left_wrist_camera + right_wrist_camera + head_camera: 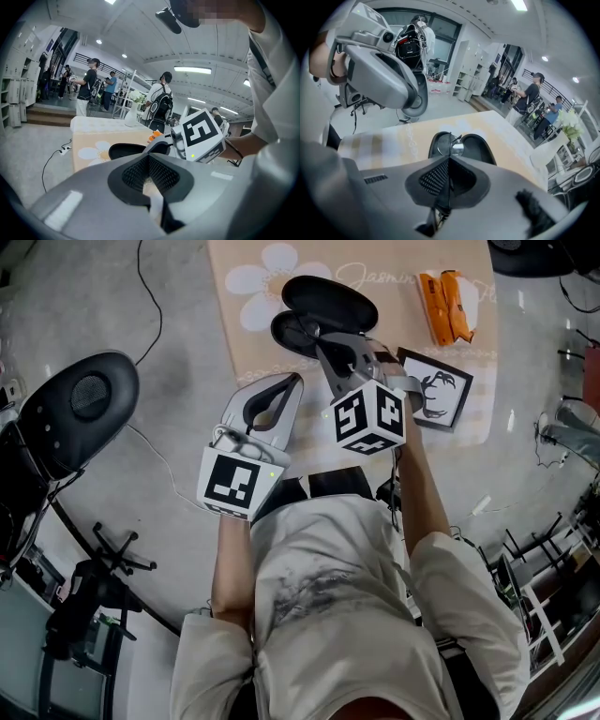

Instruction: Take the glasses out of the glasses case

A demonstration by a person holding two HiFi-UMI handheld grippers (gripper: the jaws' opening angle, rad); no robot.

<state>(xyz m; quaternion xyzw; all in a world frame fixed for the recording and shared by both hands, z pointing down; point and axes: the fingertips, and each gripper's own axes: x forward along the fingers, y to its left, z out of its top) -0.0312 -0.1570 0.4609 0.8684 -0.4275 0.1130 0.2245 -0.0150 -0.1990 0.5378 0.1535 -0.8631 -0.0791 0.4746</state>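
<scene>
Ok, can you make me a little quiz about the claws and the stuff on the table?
1. Which claw is at the open glasses case? A: left claw. B: right claw.
2. True or false: the left claw holds the glasses.
3. Fill in: the mat has a white ____ printed on it.
Key: 1 B; 2 false; 3 flower.

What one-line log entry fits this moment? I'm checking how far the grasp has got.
right gripper: shut on glasses | case: open, on mat | left gripper: shut, empty
</scene>
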